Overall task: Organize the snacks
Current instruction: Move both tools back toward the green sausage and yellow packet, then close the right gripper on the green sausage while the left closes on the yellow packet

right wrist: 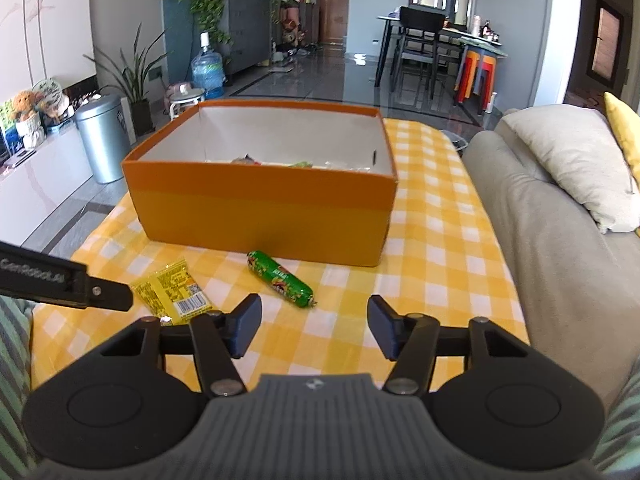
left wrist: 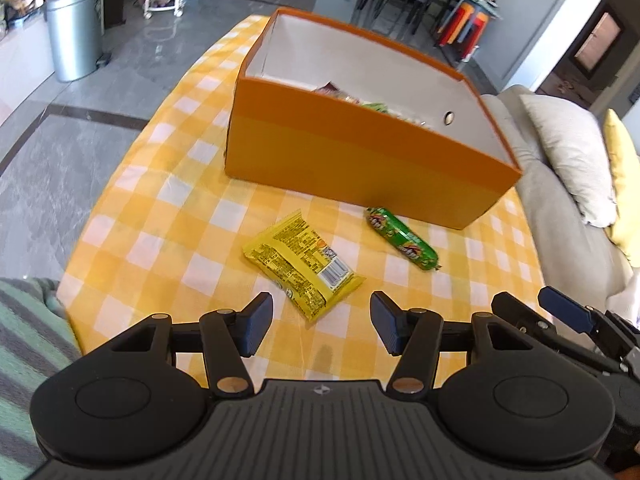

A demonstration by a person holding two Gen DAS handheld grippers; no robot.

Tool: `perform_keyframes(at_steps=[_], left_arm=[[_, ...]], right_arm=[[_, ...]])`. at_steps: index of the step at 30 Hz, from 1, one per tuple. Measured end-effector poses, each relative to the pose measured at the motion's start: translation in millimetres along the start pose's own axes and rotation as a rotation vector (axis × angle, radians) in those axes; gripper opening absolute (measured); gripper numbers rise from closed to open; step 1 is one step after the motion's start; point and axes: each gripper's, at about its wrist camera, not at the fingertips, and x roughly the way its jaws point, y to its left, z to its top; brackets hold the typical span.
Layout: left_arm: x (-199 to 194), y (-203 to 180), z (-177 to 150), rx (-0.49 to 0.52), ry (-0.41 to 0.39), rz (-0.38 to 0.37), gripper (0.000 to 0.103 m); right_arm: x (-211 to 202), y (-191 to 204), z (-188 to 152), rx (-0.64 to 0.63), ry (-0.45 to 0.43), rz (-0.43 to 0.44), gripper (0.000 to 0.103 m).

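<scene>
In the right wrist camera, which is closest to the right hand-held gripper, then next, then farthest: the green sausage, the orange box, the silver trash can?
From the right hand-held gripper:
1. Green sausage, lying on the checkered cloth just ahead of the fingers.
2. Orange box, behind the sausage, mid-table.
3. Silver trash can, on the floor beyond the table, far left.

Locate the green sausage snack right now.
The green sausage snack lies on the yellow checked tablecloth, just in front of the orange box near its right corner, right of the yellow snack packet; neither gripper touches it.
</scene>
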Motion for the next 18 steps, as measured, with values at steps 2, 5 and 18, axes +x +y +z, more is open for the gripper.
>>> perform_keyframes(at_steps=[2,5,18], left_arm=[[9,-1,0,-0.007,0.007,0.012,0.066],[23,-6,-1,0.020,0.020,0.031,0.066],[62,-16,-8,0.169,0.079,0.123,0.050]], right_arm=[[8,2,0,-0.010,0.011,0.015,0.053],[23,3,-1,-0.030,0.027,0.034,0.051],[92,8,-1,-0.139,0.098,0.089,0.048]])
